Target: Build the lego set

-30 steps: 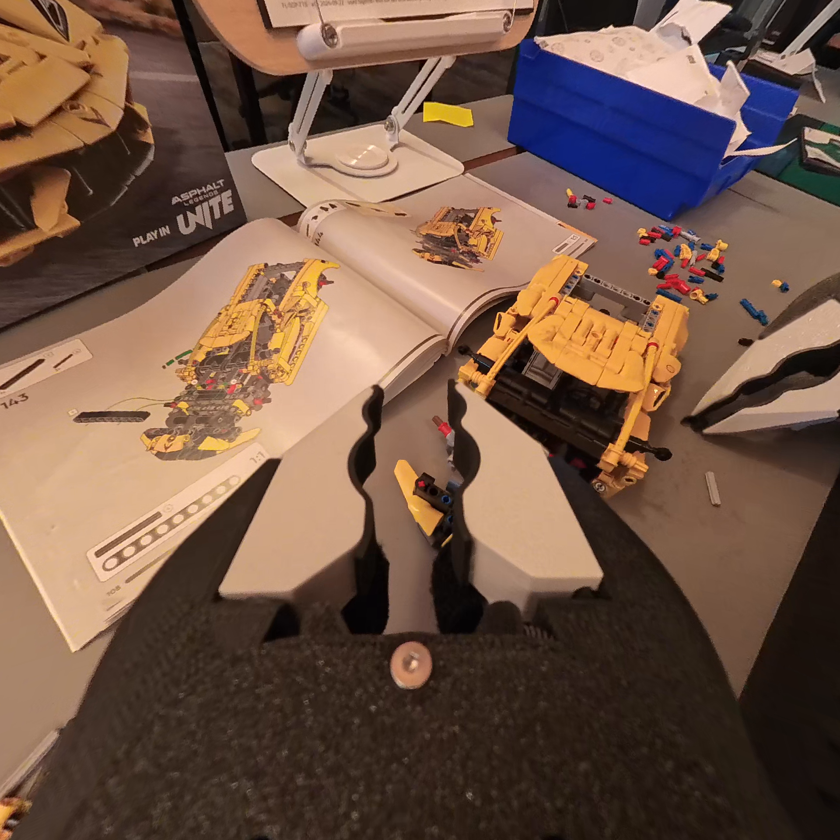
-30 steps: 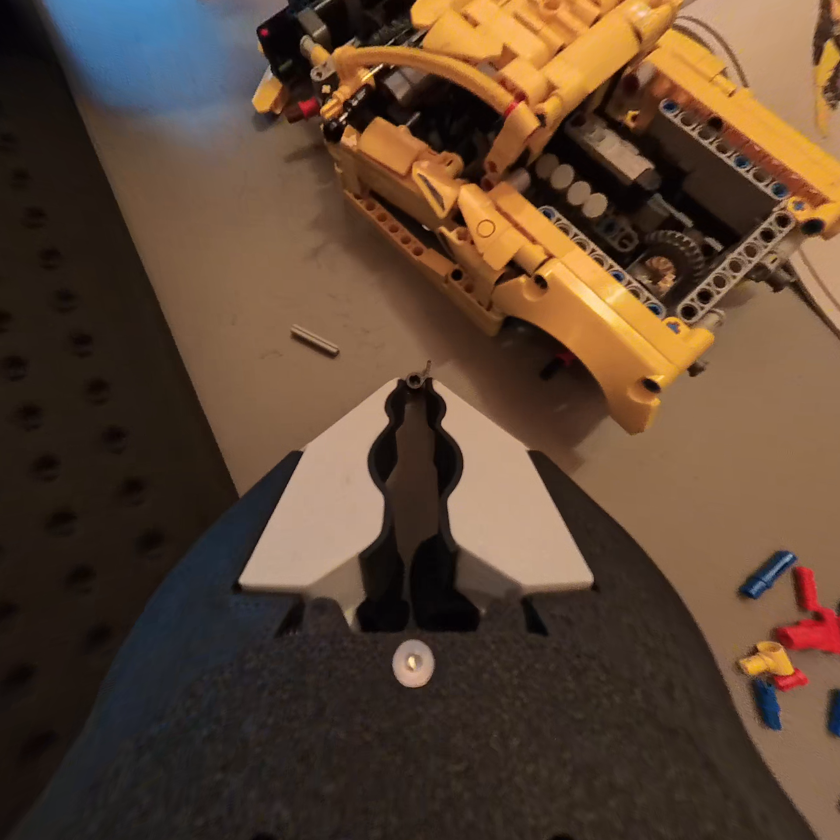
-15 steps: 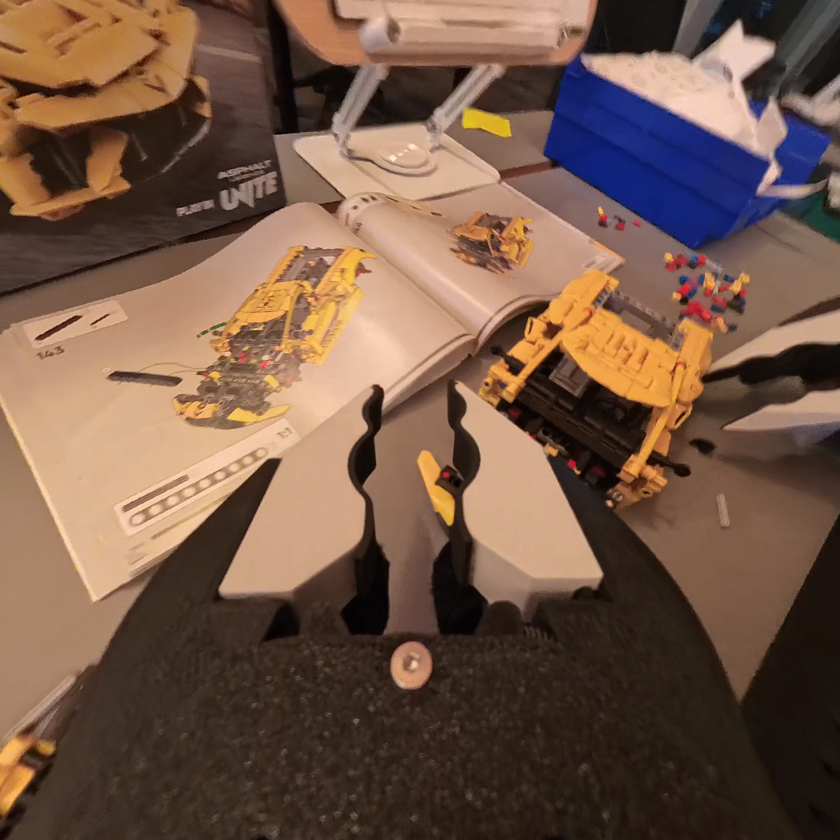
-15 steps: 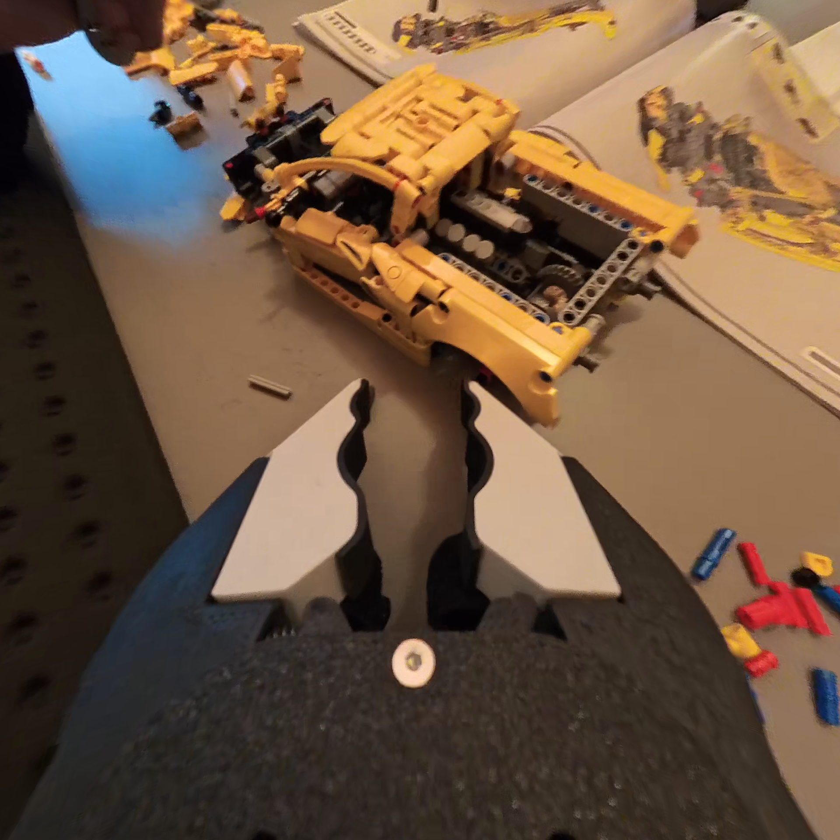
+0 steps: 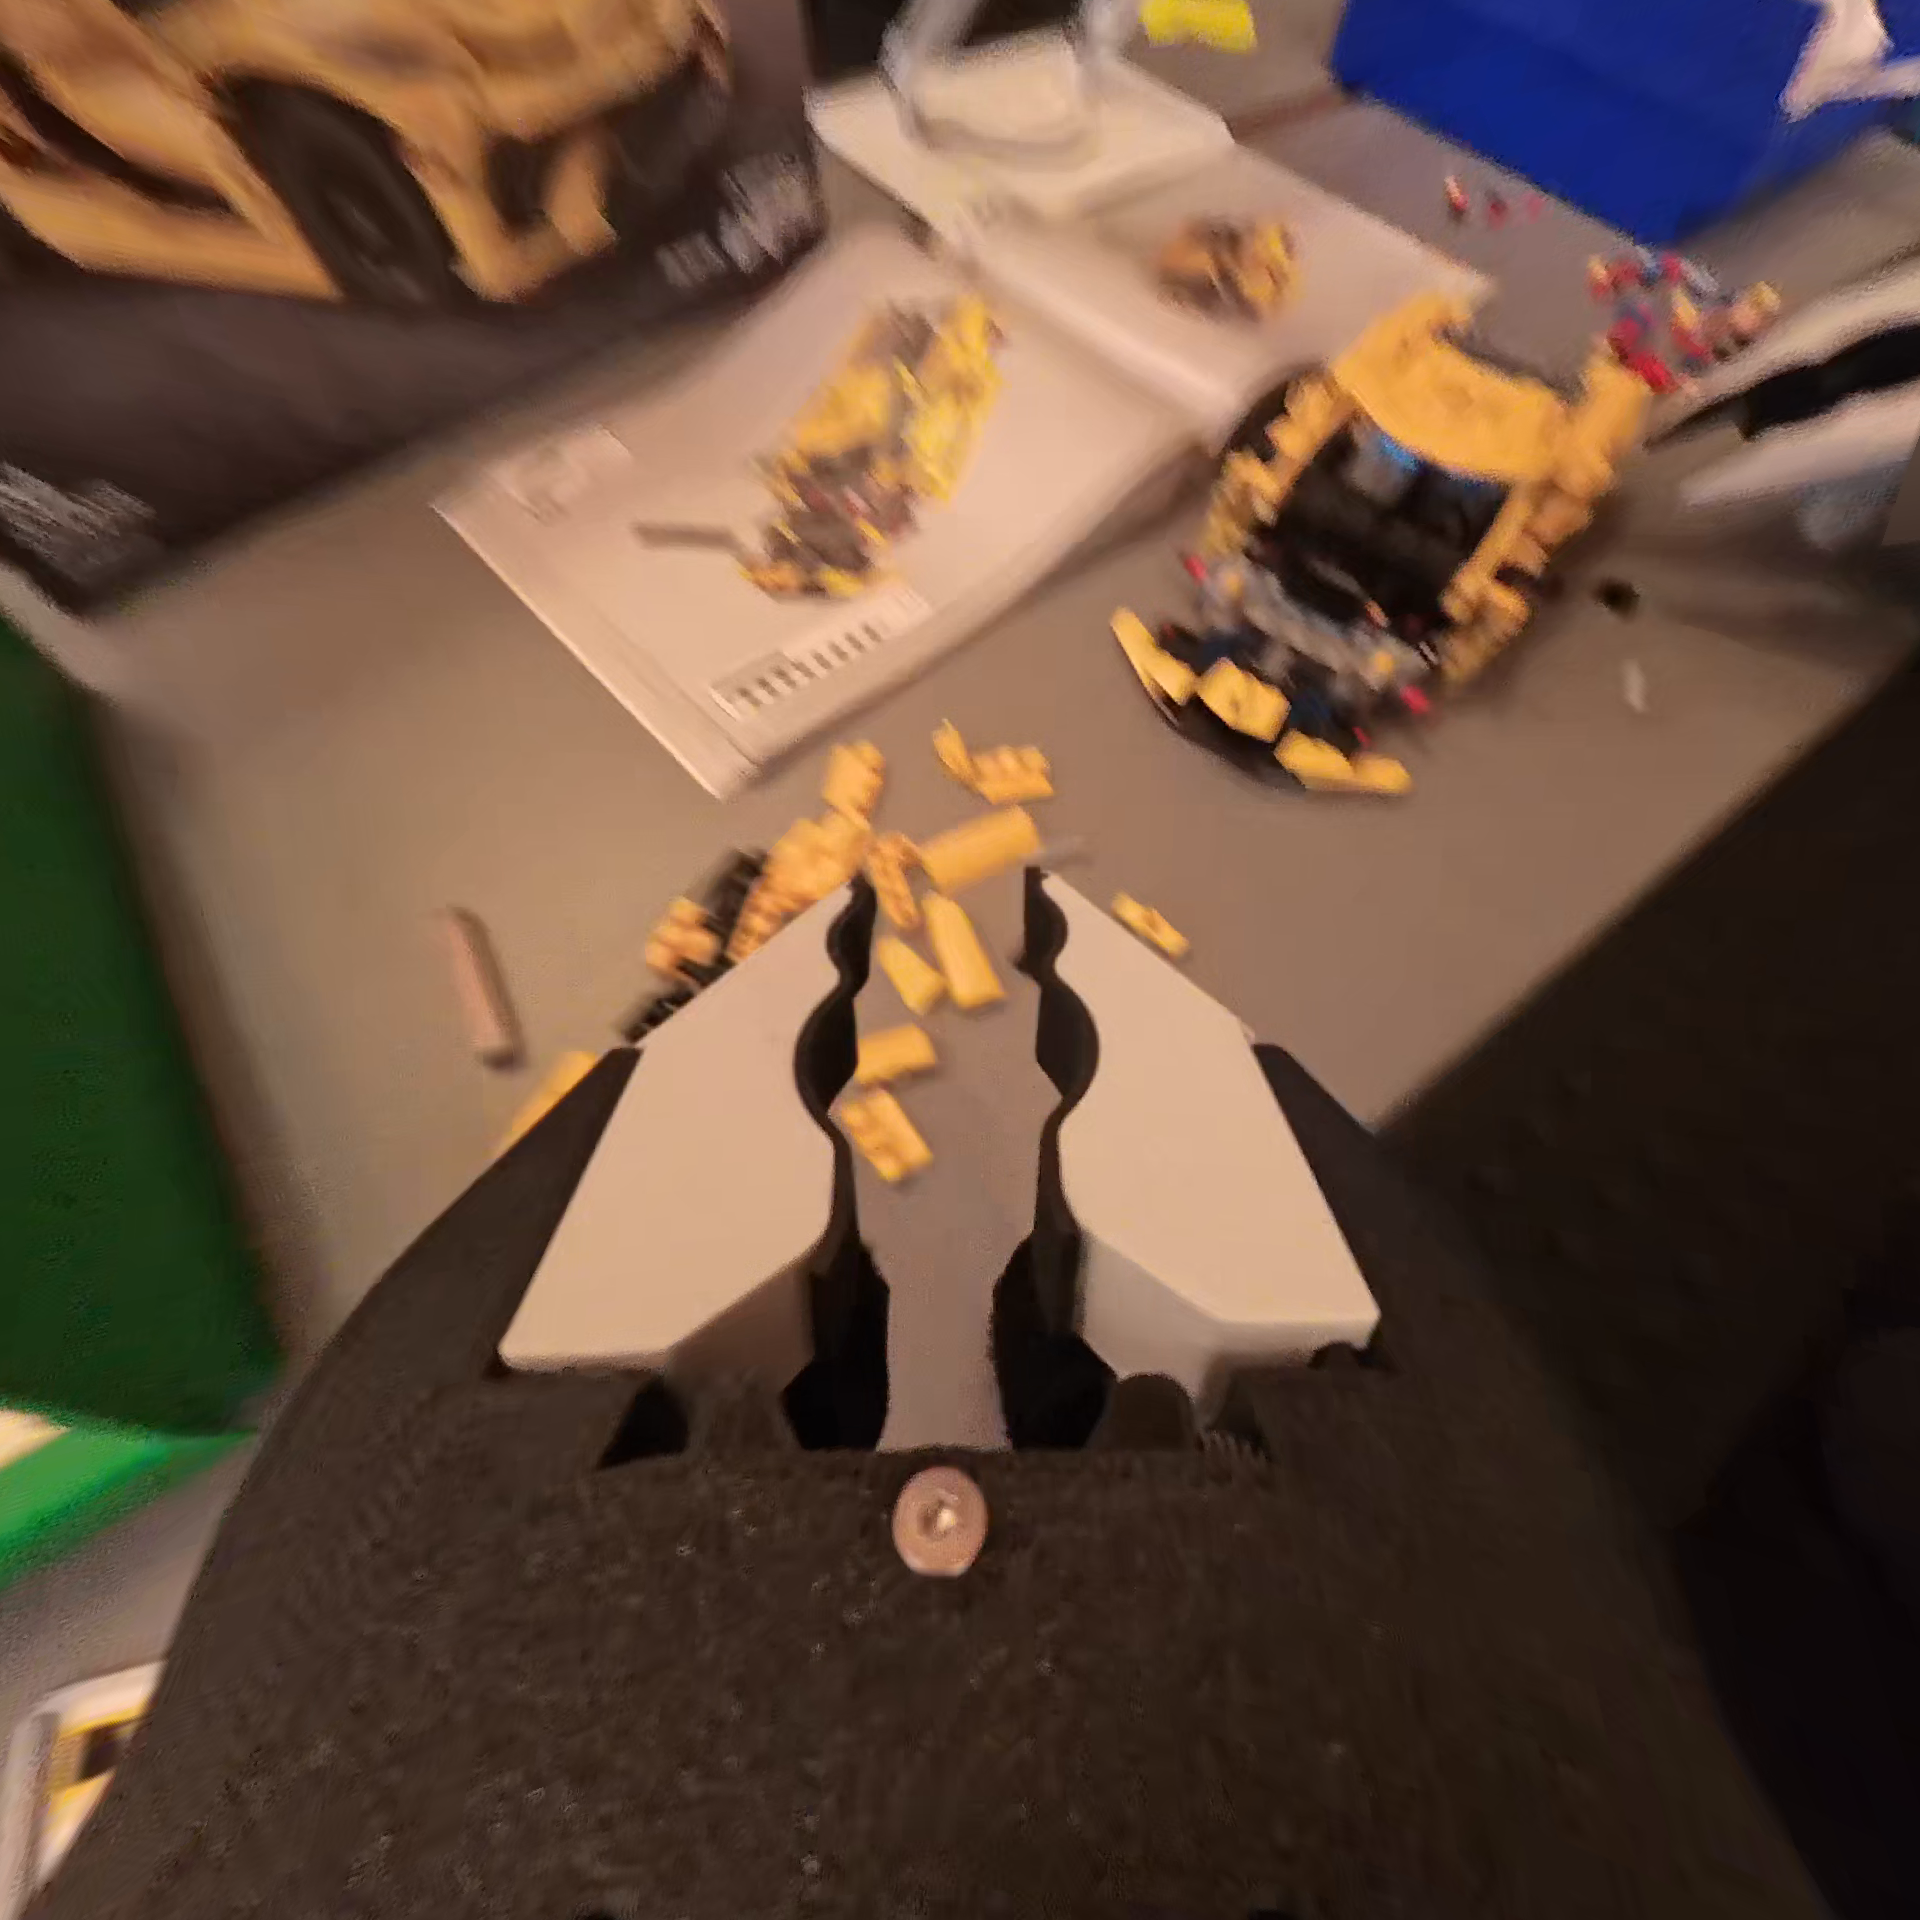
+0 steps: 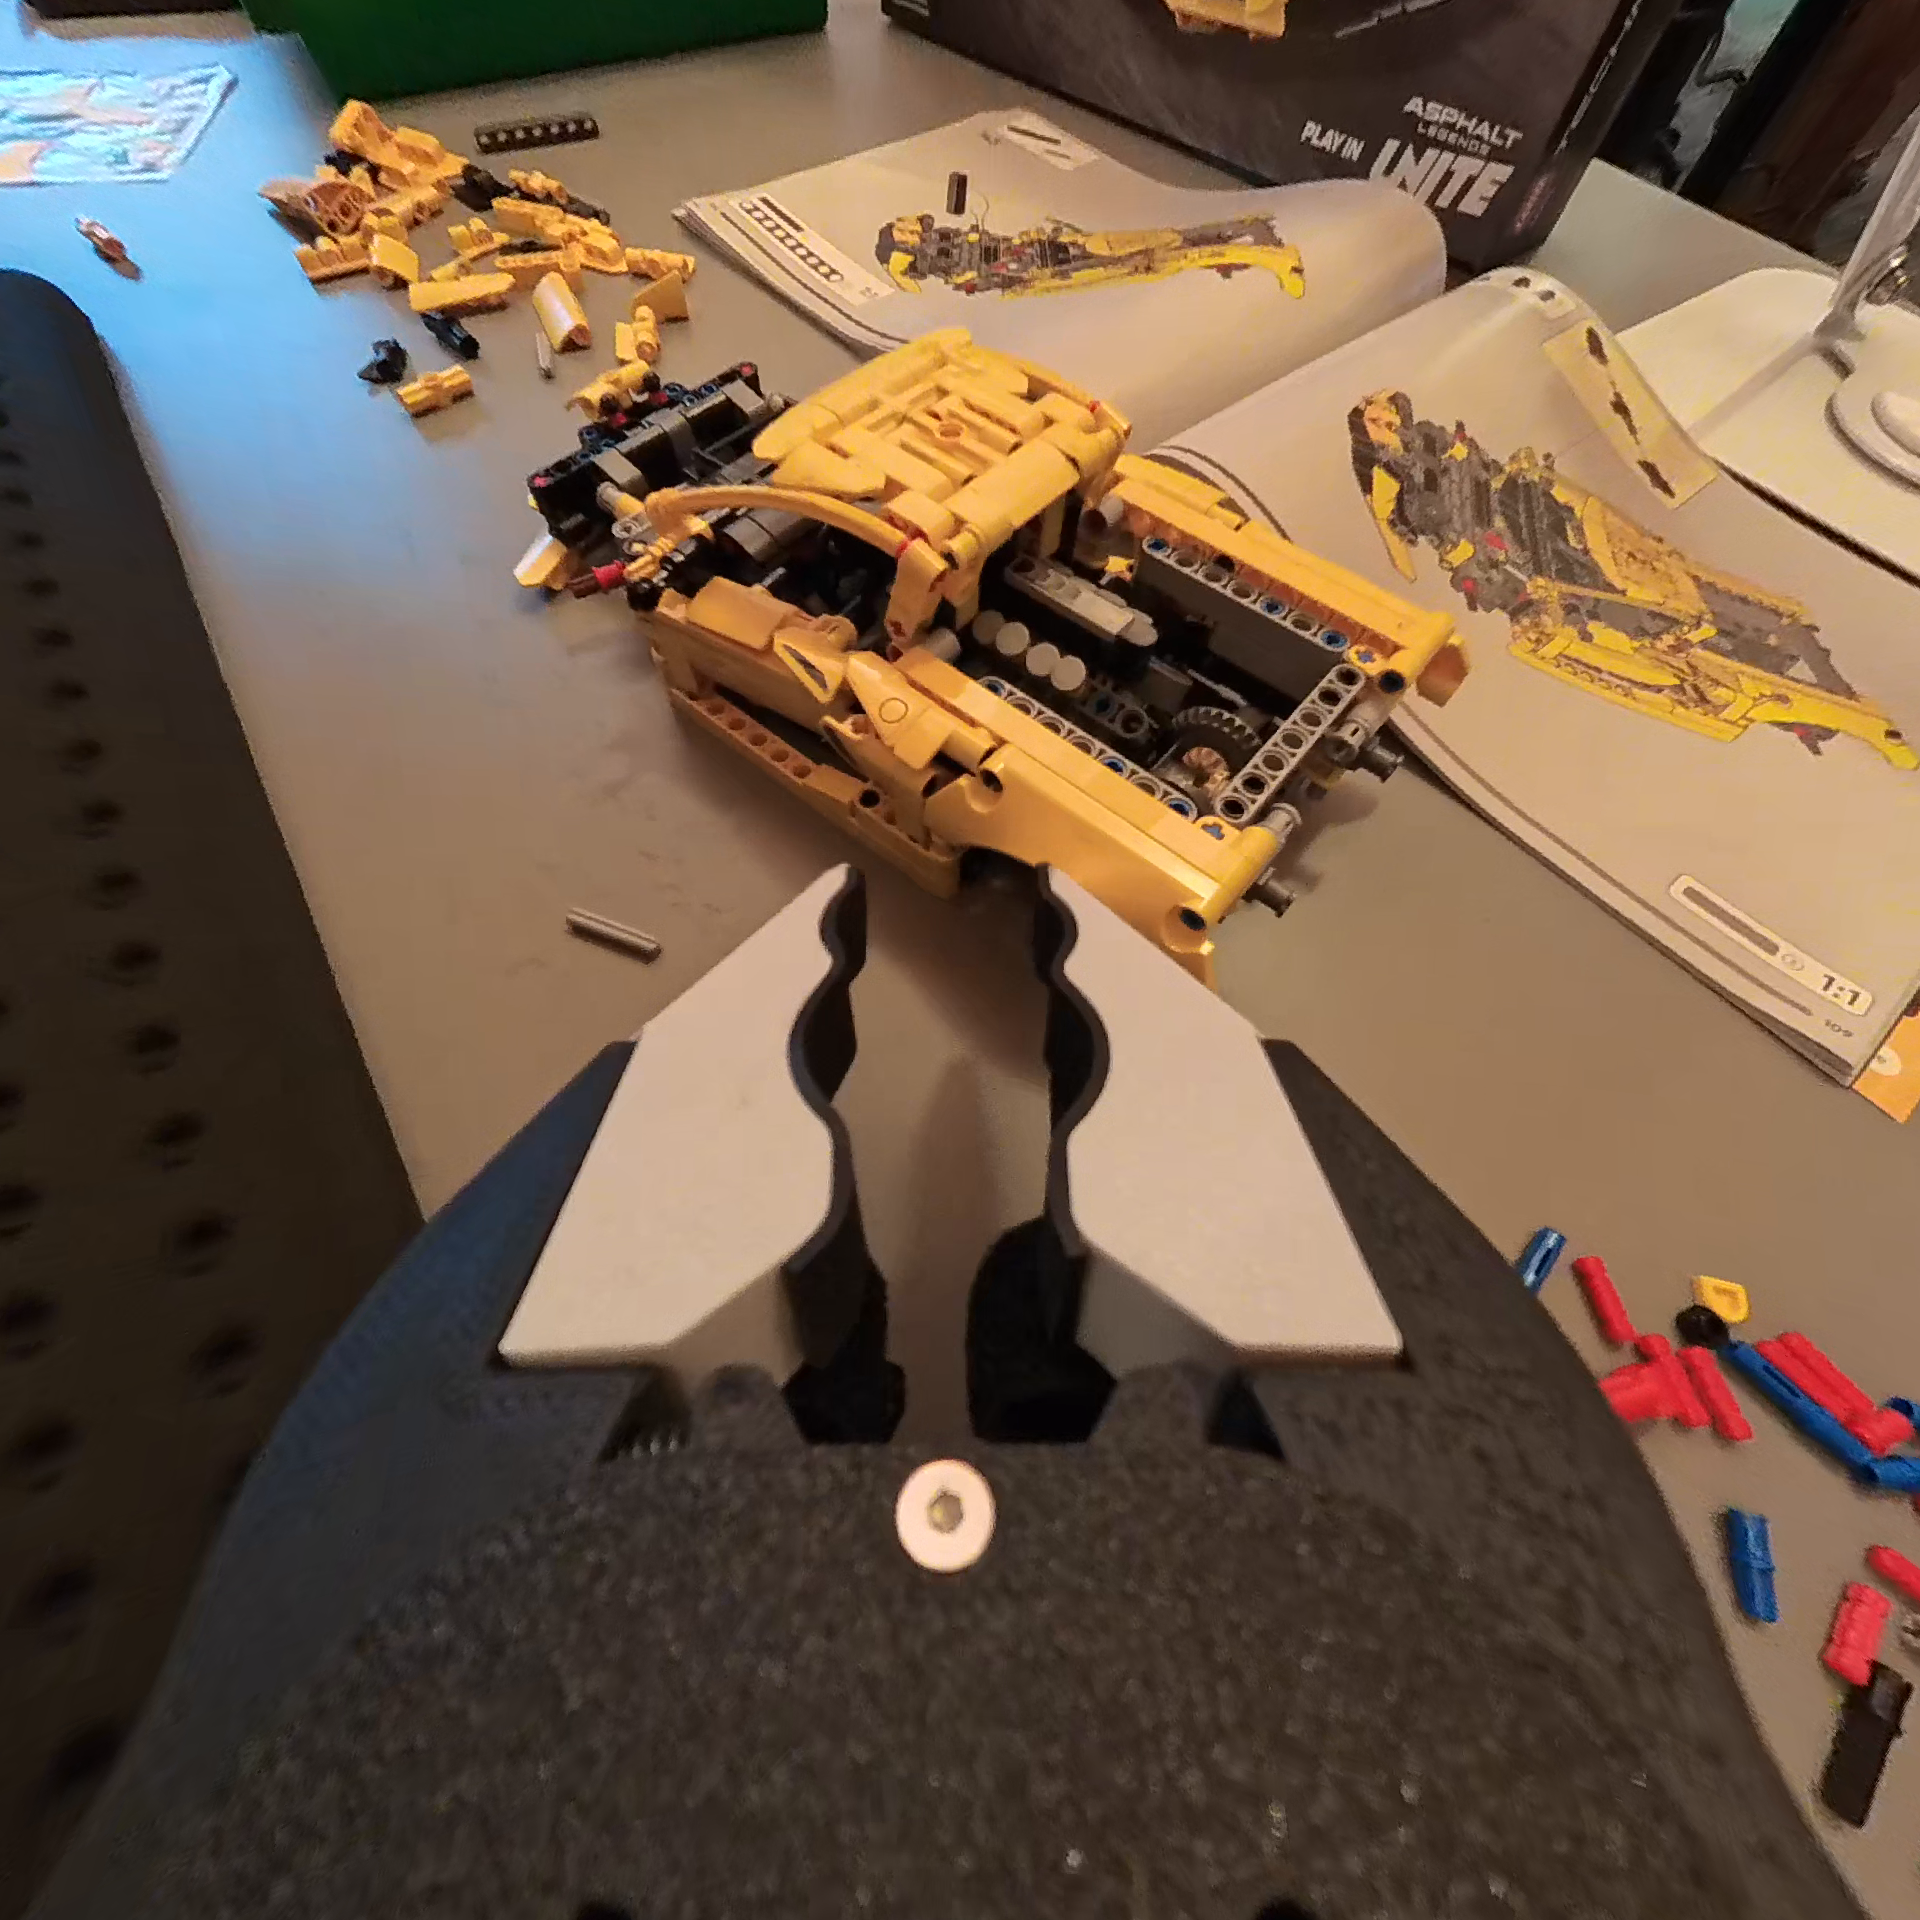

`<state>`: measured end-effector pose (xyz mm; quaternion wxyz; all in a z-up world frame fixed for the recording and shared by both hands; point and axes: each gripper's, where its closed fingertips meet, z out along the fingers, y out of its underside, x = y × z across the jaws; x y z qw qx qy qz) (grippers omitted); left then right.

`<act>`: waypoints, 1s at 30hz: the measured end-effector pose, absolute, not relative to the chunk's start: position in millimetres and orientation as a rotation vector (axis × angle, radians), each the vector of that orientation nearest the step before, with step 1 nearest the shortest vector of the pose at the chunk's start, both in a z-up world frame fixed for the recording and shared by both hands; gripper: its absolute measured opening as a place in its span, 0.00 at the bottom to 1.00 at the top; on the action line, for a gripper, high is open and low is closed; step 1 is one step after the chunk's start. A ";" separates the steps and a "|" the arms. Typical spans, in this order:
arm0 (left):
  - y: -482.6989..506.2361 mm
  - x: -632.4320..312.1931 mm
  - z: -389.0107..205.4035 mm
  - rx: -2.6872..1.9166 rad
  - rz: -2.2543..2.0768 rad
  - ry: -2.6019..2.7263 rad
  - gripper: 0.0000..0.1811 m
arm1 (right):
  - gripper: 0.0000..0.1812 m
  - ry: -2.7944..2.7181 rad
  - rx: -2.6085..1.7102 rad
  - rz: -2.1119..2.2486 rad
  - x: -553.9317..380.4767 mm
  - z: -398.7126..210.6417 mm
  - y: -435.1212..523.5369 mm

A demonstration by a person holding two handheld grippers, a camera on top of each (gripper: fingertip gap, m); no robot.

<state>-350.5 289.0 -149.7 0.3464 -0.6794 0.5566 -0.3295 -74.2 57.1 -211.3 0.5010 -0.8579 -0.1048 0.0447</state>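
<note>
Left wrist view is smeared with blur, but the left gripper (image 5: pixel 943 883) is plainly released, jaws apart with nothing between them, poised above a scatter of loose yellow parts (image 5: pixel 914 935) on the grey table (image 5: pixel 364 790). A short grey pin (image 5: pixel 480 982) lies off to the left of that scatter. Farther out sits the yellow car (image 5: pixel 1392 520), nose toward the camera, with the open manual (image 5: pixel 831 520) beside it on its left. A blue bin (image 5: pixel 1600 94) stands at the far right, the set's box (image 5: pixel 364 156) at the far left, and something green (image 5: pixel 94 1039) fills the left edge.

Right wrist view is sharp. The right gripper (image 6: pixel 948 883) is released too, jaws wide and empty, tips just short of the car (image 6: pixel 987 644), by its near side. The car is half-built: roof on, gears and grey beams exposed at its right end, black frame bare at its left. The manual (image 6: pixel 1558 623) lies behind and right of it, pages open. The yellow parts (image 6: pixel 488 249) lie far left, well apart from the car. A grey axle (image 6: pixel 613 933) rests on the table (image 6: pixel 416 727) just left of the gripper. Red and blue pins (image 6: pixel 1766 1392) are strewn at the right edge.
</note>
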 end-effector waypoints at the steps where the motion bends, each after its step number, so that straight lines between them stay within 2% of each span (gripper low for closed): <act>1: 275.5 -350.4 -164.7 -1.791 -0.870 1.508 0.16 | 0.17 -0.248 -2.073 0.111 -73.8 -211.2 56.9; 5: 241.2 -339.8 -210.2 -1.810 -0.814 1.694 0.17 | 0.17 -0.228 -2.071 0.116 -71.5 -210.8 56.2; 12: 239.7 -328.0 -244.4 -1.919 -0.725 1.680 0.21 | 0.16 -0.190 -2.057 0.133 -67.5 -208.3 55.0; 30: 239.0 -318.9 -245.8 -1.863 -0.654 1.707 0.15 | 0.14 -0.166 -2.077 0.154 -63.8 -213.0 55.6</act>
